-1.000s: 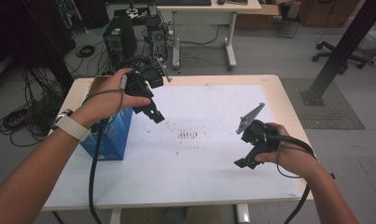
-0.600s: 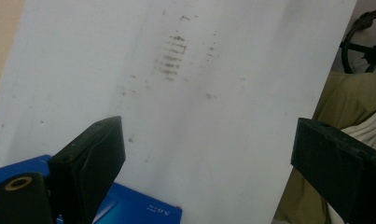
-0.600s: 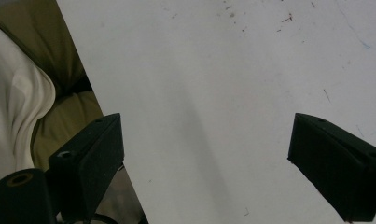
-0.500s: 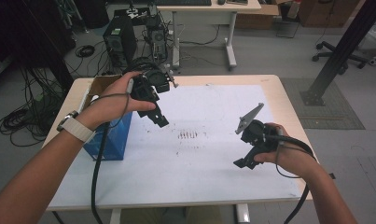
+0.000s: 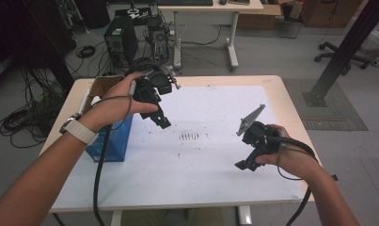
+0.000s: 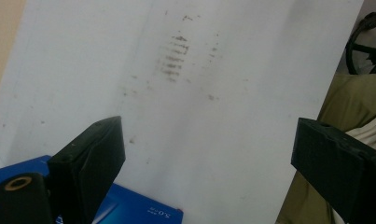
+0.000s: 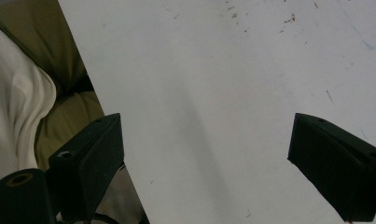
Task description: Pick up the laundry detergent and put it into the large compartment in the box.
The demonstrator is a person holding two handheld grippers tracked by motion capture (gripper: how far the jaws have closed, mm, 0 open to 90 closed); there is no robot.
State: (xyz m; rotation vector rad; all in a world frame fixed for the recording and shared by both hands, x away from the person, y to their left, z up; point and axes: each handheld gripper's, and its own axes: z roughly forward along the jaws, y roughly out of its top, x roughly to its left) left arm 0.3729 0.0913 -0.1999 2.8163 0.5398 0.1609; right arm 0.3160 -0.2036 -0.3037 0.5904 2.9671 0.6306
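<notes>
While both pairs of fingers stand spread wide with nothing between them, the left gripper (image 5: 155, 101) hangs in the air over the left part of the white sheet (image 5: 201, 155), and its own view looks down past one black finger (image 6: 90, 161) at bare white paper marked by a patch of dark smudges (image 6: 174, 56). Just below that finger in the same view shows a corner of the blue box (image 6: 129, 207); from the high view the blue box (image 5: 113, 139) stands at the left edge of the sheet, partly under the person's left hand (image 5: 114, 103) and wrist, and the gripper is near it but not touching it. Behind the blue box, at the far left corner of the tabletop (image 5: 290, 103), sits an open cardboard box (image 5: 102, 85). The right gripper (image 5: 254, 146) is held low over the right side of the sheet, well apart from the left one, with the smudges (image 5: 189, 136) lying between the two. Its own view shows one released finger (image 7: 90, 154) over plain white paper, with the near edge of the sheet and the person's clothing (image 7: 22, 93) beyond it.
</notes>
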